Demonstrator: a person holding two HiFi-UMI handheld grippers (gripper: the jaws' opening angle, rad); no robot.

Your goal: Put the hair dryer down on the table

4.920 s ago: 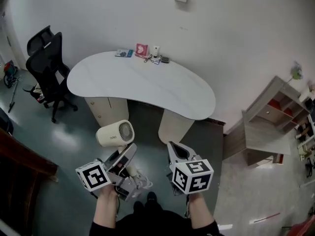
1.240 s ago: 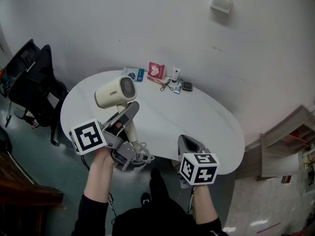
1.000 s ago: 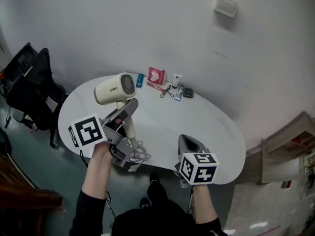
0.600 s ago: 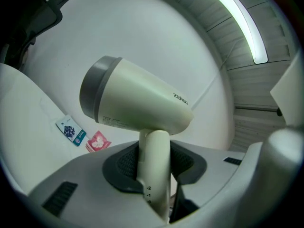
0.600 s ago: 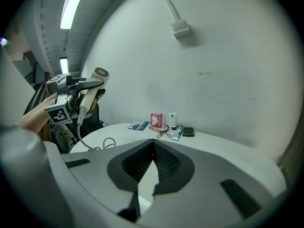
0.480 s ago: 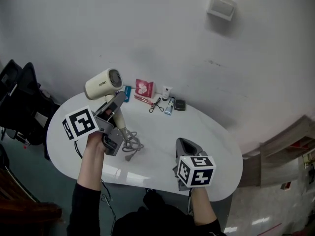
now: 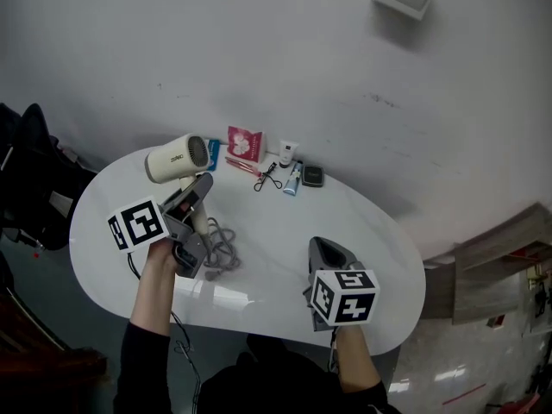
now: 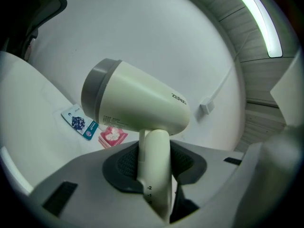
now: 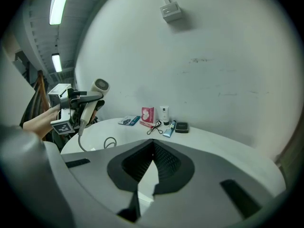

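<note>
A cream hair dryer (image 7: 177, 160) is held upright over the back left of the white table (image 7: 371, 231), barrel pointing left. My left gripper (image 7: 198, 192) is shut on its handle (image 8: 154, 175), and the barrel (image 8: 135, 103) fills the left gripper view. The grey cord (image 7: 220, 250) hangs from the handle and lies coiled on the tabletop; the cord (image 9: 110, 141) also shows in the right gripper view. My right gripper (image 7: 321, 248) hovers over the table's front middle, jaws together with nothing between them (image 9: 153, 146).
Along the wall side of the table lie a blue card (image 7: 213, 154), a pink packet (image 7: 245, 143), a white tube (image 7: 287, 153), an eyelash curler (image 7: 267, 178), a blue tube (image 7: 294, 179) and a black compact (image 7: 311, 176). A black chair (image 7: 26, 179) stands left, wooden shelves (image 7: 492, 266) right.
The view has come up to the table. My left gripper has carried the dryer out over the tabletop and lower, and the cord now rests on it. The right gripper stays shut.
</note>
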